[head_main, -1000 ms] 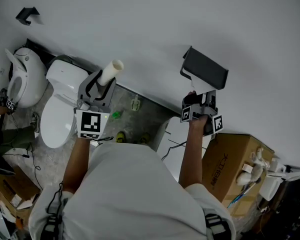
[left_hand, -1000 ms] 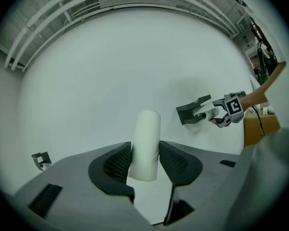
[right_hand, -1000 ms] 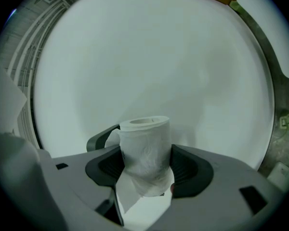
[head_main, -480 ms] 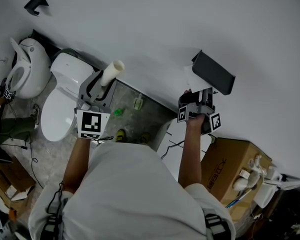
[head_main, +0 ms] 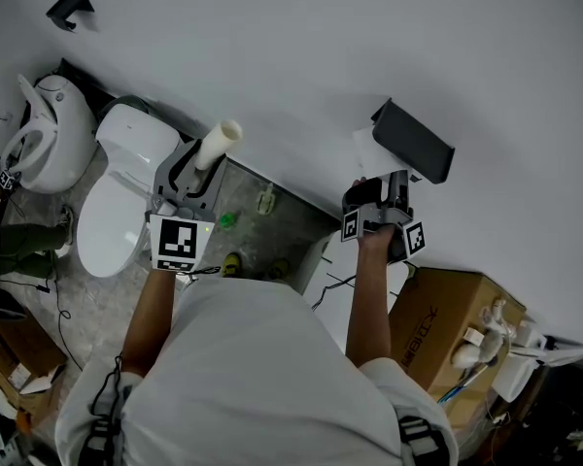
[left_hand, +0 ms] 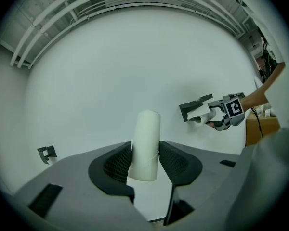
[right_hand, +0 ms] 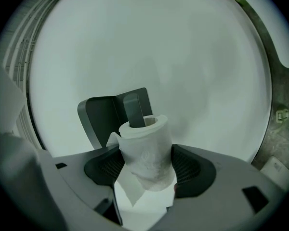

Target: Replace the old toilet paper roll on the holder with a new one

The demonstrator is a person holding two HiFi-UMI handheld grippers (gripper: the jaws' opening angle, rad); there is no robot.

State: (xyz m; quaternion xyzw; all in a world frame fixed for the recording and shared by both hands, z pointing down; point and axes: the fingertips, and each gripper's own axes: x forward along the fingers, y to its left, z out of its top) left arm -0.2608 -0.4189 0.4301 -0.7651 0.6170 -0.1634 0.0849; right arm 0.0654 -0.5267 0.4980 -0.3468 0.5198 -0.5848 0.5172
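My right gripper (head_main: 380, 186) is up at the dark wall holder (head_main: 416, 142). A soft, dented toilet paper roll (right_hand: 147, 153) stands between its pads, threaded on the holder's dark bar (right_hand: 134, 110) with a loose sheet hanging below. The jaws have just been opening and stand wide beside the roll. My left gripper (head_main: 200, 168) is shut on a bare cream cardboard tube (head_main: 220, 138), which sticks up from its pads (left_hand: 116, 163) toward the wall. The left gripper view shows the holder (left_hand: 195, 105) and right gripper (left_hand: 216, 119) far off to the right.
A white toilet (head_main: 126, 178) and a second white bowl (head_main: 49, 134) stand at the left below the wall. A cardboard box (head_main: 447, 323) and a white unit (head_main: 335, 280) are under the holder. A small black bracket (head_main: 68, 10) hangs on the wall.
The right gripper has slid a little to the left relative to the holder, still around the roll. The left gripper keeps the tube and has hardly shifted.
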